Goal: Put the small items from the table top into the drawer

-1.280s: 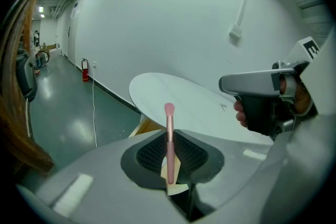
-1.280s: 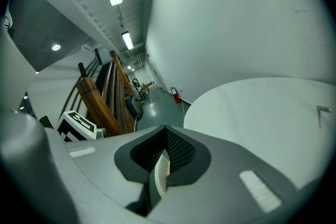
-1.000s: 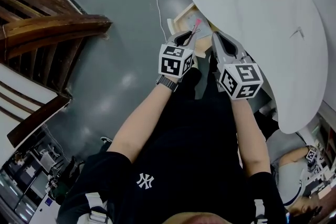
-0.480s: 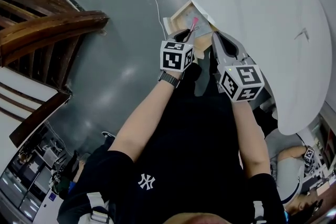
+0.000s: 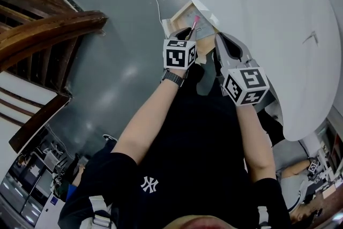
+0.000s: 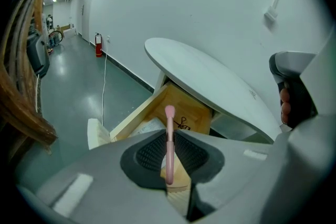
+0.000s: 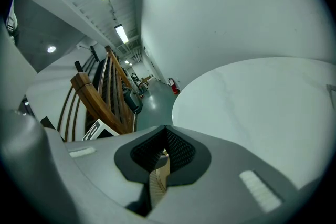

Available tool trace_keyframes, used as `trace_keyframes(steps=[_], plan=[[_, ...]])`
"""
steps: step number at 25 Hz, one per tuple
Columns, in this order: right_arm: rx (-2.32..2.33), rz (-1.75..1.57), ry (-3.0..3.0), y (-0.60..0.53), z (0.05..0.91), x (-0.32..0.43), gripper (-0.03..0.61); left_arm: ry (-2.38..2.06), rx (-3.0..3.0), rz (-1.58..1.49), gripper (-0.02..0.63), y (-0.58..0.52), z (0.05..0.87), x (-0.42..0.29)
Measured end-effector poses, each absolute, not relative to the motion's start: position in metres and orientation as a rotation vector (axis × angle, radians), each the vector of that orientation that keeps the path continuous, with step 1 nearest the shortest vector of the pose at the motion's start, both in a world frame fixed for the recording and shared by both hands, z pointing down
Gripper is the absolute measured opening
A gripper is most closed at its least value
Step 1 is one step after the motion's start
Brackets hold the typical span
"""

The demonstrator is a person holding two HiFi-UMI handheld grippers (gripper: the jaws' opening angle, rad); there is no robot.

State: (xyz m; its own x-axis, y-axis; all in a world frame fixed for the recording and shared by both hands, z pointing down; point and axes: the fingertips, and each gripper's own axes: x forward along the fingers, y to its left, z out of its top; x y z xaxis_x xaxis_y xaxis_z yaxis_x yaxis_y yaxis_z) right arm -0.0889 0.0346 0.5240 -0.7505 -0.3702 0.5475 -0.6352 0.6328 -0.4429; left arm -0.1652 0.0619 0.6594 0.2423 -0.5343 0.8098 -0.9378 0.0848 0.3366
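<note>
Left gripper (image 5: 187, 35) has crept forward over the last second, and the pink stick (image 5: 195, 22) has gone with it. Its tip now pokes out over the open wooden drawer (image 5: 172, 21) that juts from under the white round table (image 5: 257, 8). The left fingers are pinched tight on that stick. In the left gripper view it stands upright between the dark pads, rounded end up, with the drawer's bare floor straight ahead behind it. So the item is off the table top and still in my grip, not yet inside. From what I can make out, there's some pale paper already lying in the near part of the drawer. Right gripper (image 5: 222, 40) hangs just beside the left, at the table's edge, fingers closed together with nothing between them. I judge the carry nearly done; lowering and letting go comes next.
</note>
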Motion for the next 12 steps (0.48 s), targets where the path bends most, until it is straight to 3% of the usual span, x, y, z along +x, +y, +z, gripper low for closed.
trace_keyframes(steps=[12], plan=[[0.805, 0.904, -2.436, 0.027, 0.535, -0.088, 0.023, -1.422, 1.564, 0.532, 0.049, 0.046, 0.673, -0.165]])
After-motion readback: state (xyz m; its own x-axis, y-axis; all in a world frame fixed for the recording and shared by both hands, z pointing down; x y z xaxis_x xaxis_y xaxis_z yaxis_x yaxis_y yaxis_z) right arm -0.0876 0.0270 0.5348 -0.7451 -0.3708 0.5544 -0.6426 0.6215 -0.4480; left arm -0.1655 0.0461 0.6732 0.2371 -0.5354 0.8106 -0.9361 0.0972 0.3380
